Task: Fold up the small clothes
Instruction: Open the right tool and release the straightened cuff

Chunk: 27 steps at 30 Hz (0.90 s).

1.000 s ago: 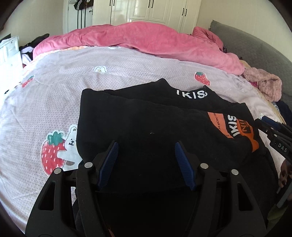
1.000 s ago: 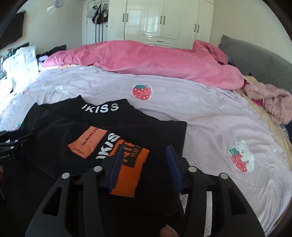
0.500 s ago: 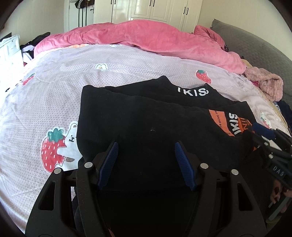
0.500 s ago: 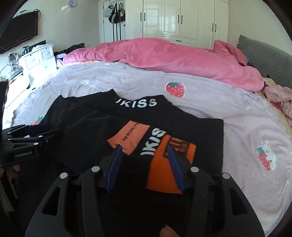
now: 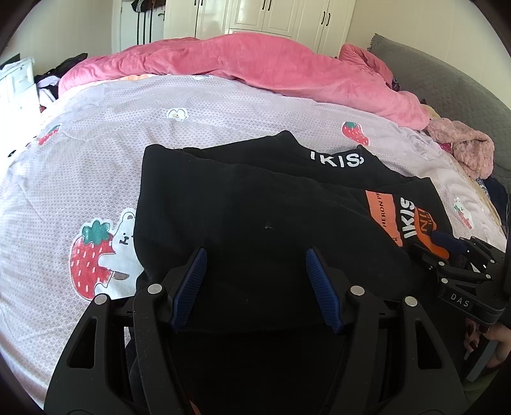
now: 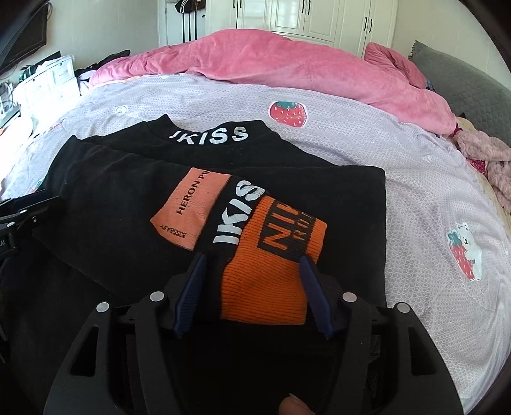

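Left gripper: jaws apart, with blue pads spread wide over the near left part of the black top. No fabric sits between the pads; whether the tips touch the cloth cannot be told.

Right gripper: jaws apart, straddling the orange cuff of the sleeve that lies folded across the top. The pads stand just beside the cuff edges on either side without pressing it. In the left wrist view this gripper appears at the right edge, its tips at the orange cuff.

The top lies flat on the bed, partly folded, with its near edge under both grippers. The collar, lettered in white, points toward the far side. An orange patch sits left of the cuff, with white lettering between them.

The bed carries a pale lilac cover with strawberry and bear prints. A pink duvet is bunched along the far side. A pink fluffy garment lies at the right, beside the grey headboard. White wardrobes stand behind the bed.
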Each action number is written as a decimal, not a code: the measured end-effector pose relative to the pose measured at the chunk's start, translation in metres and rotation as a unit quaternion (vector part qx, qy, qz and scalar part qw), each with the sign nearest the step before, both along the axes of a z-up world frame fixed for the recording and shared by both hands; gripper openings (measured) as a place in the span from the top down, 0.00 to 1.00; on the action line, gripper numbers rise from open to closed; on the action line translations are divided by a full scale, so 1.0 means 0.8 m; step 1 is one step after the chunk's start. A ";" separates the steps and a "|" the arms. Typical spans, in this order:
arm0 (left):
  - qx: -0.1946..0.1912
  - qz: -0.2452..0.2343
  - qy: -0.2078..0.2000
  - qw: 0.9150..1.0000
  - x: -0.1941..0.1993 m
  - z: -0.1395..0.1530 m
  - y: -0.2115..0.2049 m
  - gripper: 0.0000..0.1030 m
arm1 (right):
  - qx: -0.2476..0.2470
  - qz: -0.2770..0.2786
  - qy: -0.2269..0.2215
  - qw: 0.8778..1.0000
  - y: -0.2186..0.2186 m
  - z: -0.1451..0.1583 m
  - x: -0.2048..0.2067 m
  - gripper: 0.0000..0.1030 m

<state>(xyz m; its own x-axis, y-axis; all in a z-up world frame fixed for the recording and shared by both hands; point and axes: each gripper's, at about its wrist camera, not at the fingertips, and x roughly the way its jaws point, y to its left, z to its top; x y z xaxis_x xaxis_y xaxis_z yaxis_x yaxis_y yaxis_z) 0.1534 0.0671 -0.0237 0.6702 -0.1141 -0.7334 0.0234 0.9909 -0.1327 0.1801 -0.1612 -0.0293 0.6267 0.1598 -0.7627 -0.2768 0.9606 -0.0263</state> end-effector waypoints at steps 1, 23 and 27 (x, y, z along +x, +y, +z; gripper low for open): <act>0.000 0.000 0.000 1.000 0.000 0.000 0.000 0.45 | 0.004 0.000 0.000 1.000 -0.001 0.000 0.000 0.42; 0.004 0.002 0.004 1.000 -0.005 0.002 -0.003 0.45 | 0.007 0.070 -0.016 0.997 0.045 0.010 -0.030 0.35; 0.004 0.002 0.004 1.000 -0.006 0.004 -0.003 0.45 | 0.035 0.063 -0.005 0.997 0.034 0.010 -0.025 0.34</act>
<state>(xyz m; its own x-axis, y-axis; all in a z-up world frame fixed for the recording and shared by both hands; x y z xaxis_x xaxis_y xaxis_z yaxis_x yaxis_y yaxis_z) 0.1482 0.0645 -0.0208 0.6644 -0.1042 -0.7401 0.0174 0.9921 -0.1241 0.1600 -0.1339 -0.0212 0.6060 0.2891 -0.7410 -0.3947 0.9181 0.0354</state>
